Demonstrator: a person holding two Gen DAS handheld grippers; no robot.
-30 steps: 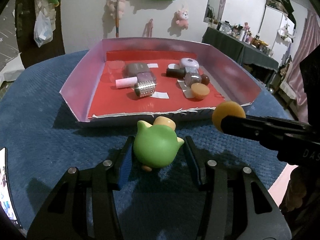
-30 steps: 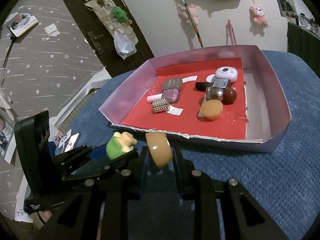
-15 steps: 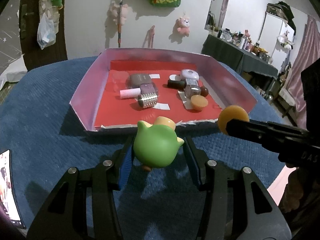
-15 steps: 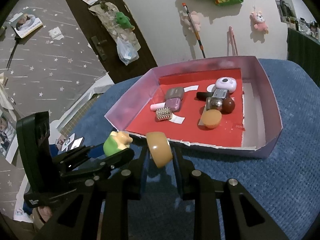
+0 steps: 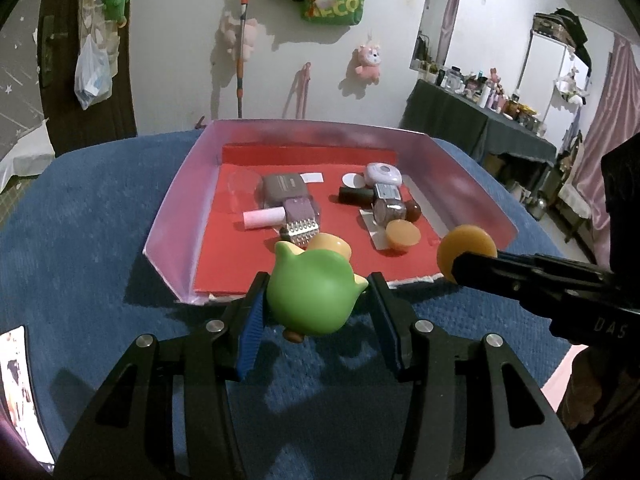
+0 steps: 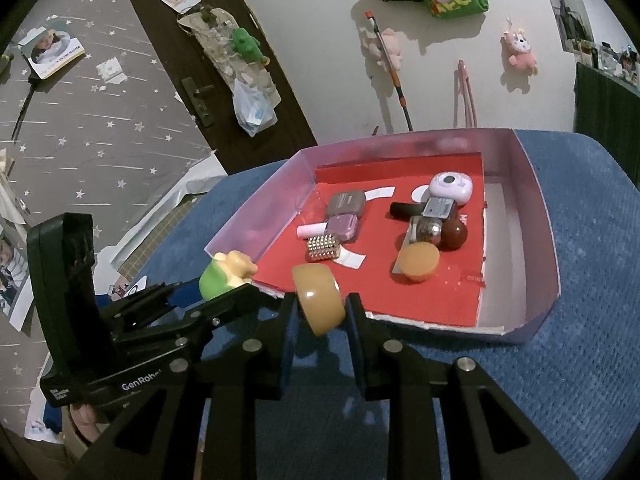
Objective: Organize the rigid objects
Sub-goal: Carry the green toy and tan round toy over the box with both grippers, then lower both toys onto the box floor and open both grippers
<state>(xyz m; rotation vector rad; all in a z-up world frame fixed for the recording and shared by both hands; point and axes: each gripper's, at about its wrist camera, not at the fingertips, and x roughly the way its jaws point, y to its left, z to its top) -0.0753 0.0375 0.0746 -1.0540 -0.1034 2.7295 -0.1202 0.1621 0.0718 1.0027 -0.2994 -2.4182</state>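
Note:
My left gripper (image 5: 316, 304) is shut on a green toy figure (image 5: 314, 290) with cream ears, held in the air just before the near edge of the pink-walled tray (image 5: 176, 208). My right gripper (image 6: 320, 308) is shut on a tan round disc (image 6: 319, 298), also above the blue cloth near the tray's front edge. From the left wrist view the disc (image 5: 466, 252) shows at the right, level with the toy. The right wrist view has the toy (image 6: 226, 276) and the left gripper (image 6: 224, 292) at its left. Both held things hang clear of the tray floor.
The tray's red floor (image 6: 448, 300) holds a grey case (image 5: 286, 188), a pink tube (image 5: 262, 218), a studded silver piece (image 5: 300, 234), a white round gadget (image 5: 384, 174), a dark jar (image 5: 388, 208) and an orange disc (image 5: 402, 236). Blue cloth (image 5: 80, 232) surrounds it. A phone (image 5: 14, 392) lies at the left.
Both grippers have risen a little with their loads, so the tray sits lower and nearer under them. The toy now overlaps the tray's front edge in the left wrist view.

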